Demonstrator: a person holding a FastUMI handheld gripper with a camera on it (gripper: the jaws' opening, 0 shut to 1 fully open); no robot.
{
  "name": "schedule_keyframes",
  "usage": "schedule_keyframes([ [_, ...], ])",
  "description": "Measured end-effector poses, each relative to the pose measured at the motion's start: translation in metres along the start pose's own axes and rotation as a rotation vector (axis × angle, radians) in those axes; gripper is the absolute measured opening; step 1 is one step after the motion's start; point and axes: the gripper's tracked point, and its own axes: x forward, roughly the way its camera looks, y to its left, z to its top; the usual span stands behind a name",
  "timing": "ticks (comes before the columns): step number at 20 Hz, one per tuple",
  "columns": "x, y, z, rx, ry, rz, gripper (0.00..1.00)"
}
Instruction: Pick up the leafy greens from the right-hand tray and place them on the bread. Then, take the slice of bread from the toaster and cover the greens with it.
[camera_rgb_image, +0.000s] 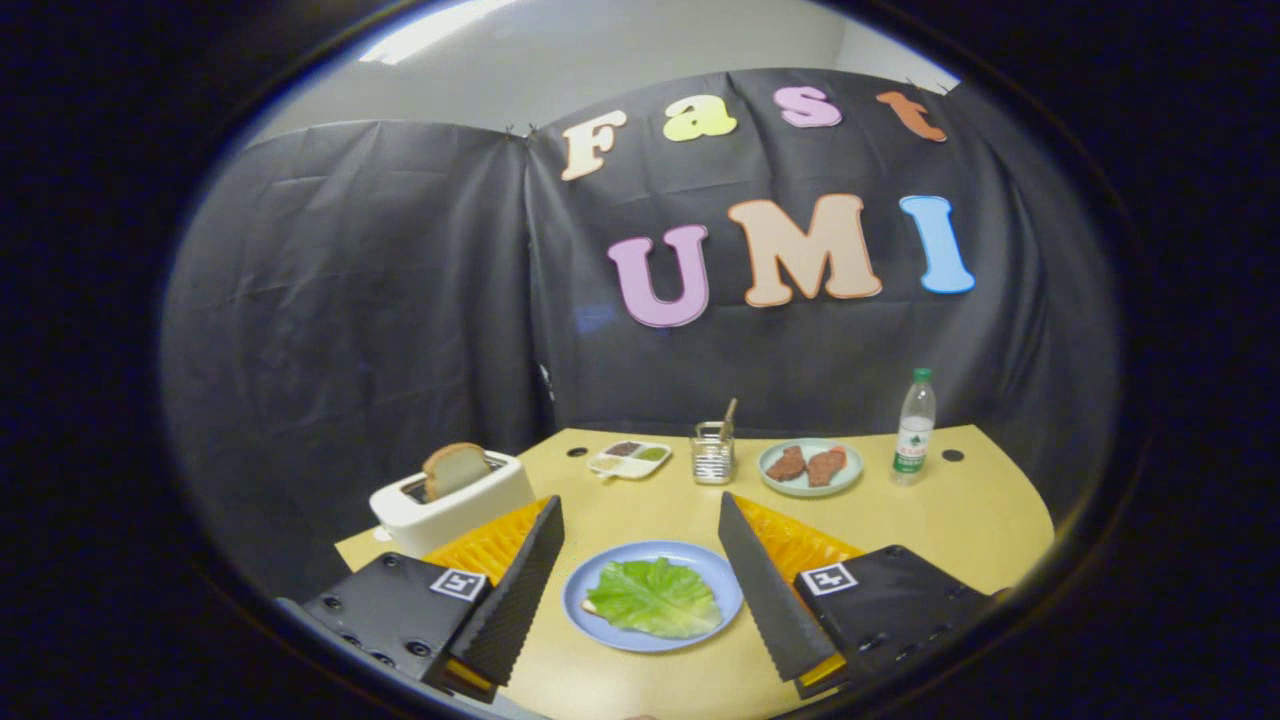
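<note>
My tool (640, 510) is spread wide, its two black ribbed fingers (520, 590) holding nothing, raised over the yellow table (980, 520). Between them: one round blue plate (720, 580) with one green lettuce leaf (655, 597) lying on the bread, only a sliver of which peeks out at the leaf's left edge. One white toaster (450, 505) sits beyond my left finger, one slice of bread (455, 467) standing up in its slot. Further back: one white divided sauce dish (630, 458), one clear glass cup (712, 455) with a stick in it, one pale green plate (810, 485) carrying two brown meat pieces (808, 464), one clear plastic water bottle (914, 425).
</note>
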Motion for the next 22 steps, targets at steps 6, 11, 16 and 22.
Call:
schedule_keyframes([
  [6, 0.016, 0.068, 0.025, -0.027, -0.012, 0.094, 0.97],
  [11, 0.052, 0.146, 0.012, 0.067, 0.065, 0.241, 0.97],
  [16, 0.097, 0.19, -0.034, 0.254, 0.191, 0.317, 0.97],
  [22, 0.149, 0.218, -0.073, 0.402, 0.23, 0.333, 0.95],
])
